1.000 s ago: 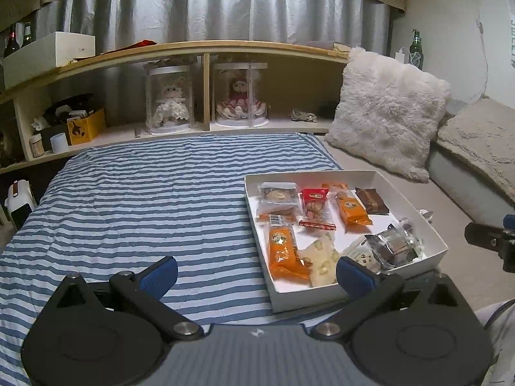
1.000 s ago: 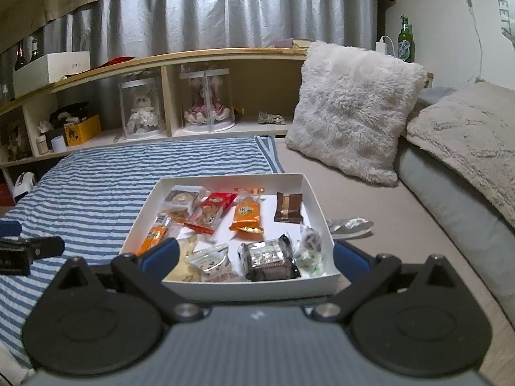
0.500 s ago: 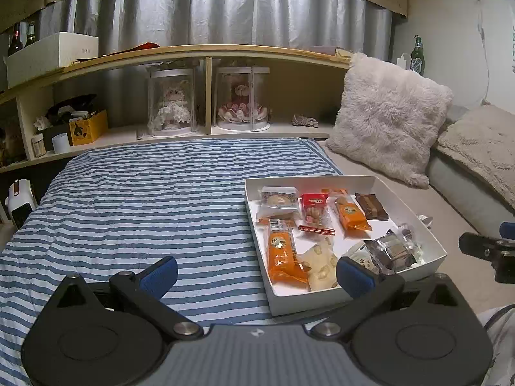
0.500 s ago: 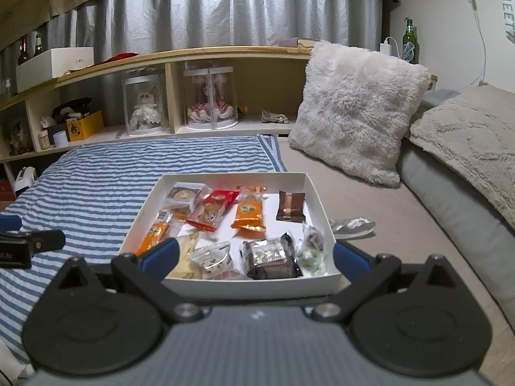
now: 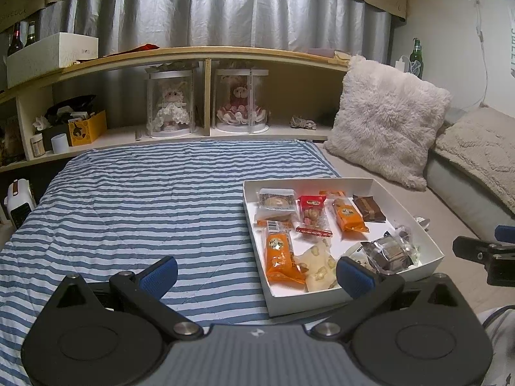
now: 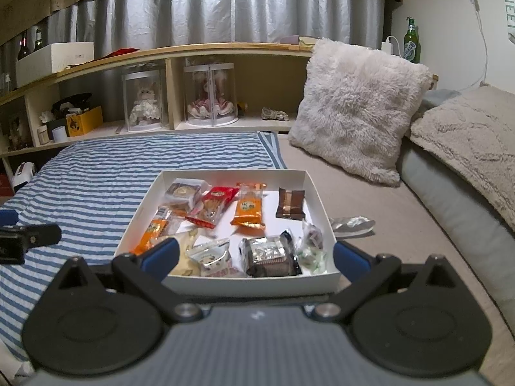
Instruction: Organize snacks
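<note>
A white box (image 5: 370,184) (image 6: 254,281) sits on the bed and holds several wrapped snacks: orange packs (image 5: 280,254) (image 6: 249,209), a red pack (image 5: 310,209) (image 6: 214,204), a brown bar (image 5: 368,209) (image 6: 290,204) and a silver-wrapped cake (image 5: 388,252) (image 6: 268,255). My left gripper (image 5: 257,273) is open and empty, above the blanket at the box's near left corner. My right gripper (image 6: 254,255) is open and empty, just before the box's near wall. Each gripper shows at the edge of the other's view.
A blue-striped blanket (image 5: 145,212) covers the bed's left part. A loose silver wrapper (image 6: 352,225) lies right of the box. A fluffy pillow (image 6: 357,109) and a beige cushion (image 6: 470,148) lie at the right. A shelf (image 5: 206,54) with doll cases stands behind.
Both views have shifted slightly: the box and room sit a little lower in the frames. Both grippers stay open and empty; no snack has moved.
</note>
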Available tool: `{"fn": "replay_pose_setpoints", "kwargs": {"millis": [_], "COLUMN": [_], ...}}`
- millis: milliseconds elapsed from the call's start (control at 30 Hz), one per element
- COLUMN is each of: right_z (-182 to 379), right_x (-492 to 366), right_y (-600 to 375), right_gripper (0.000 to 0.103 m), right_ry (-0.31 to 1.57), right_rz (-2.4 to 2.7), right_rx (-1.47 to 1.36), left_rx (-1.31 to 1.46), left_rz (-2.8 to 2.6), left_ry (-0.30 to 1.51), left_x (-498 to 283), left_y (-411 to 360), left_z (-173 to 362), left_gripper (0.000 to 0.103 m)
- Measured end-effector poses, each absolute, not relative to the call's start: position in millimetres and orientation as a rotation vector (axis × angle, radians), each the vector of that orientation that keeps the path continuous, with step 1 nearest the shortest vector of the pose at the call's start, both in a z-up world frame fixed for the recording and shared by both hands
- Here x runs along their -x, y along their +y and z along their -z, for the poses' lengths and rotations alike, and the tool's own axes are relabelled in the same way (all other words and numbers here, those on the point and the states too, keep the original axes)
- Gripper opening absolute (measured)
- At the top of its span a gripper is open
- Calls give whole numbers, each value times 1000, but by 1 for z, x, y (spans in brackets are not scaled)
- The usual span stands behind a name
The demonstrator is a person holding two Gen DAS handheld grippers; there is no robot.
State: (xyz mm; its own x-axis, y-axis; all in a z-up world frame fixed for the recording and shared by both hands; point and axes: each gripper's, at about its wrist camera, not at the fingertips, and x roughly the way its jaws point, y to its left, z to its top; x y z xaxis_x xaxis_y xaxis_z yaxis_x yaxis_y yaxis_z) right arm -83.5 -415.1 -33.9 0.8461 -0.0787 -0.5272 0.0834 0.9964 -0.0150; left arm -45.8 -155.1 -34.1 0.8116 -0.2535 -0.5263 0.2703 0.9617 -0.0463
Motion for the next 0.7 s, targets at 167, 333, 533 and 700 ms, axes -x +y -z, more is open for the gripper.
{"fn": "replay_pose_setpoints", "kwargs": {"millis": [167,333,533,700], "right_z": [35,35,36,36], "right_x": [83,82,84,84], "right_y": [-415,-414,-413,-413], "right_gripper": [102,102,102,102], "right_ry": [557,559,559,560], "right_rz": [87,89,91,91], "right_rx": [-5,-2,-1,-4], "left_rx": [-32,-31,-31,-30], "left_rz": [281,281,281,279], "left_ry": [556,557,557,556], "left_x": [47,47,47,48], "left_y": [-156,-157,-157,-157], "left_z": [33,32,33,33], "left_gripper": [103,103,103,103]}}
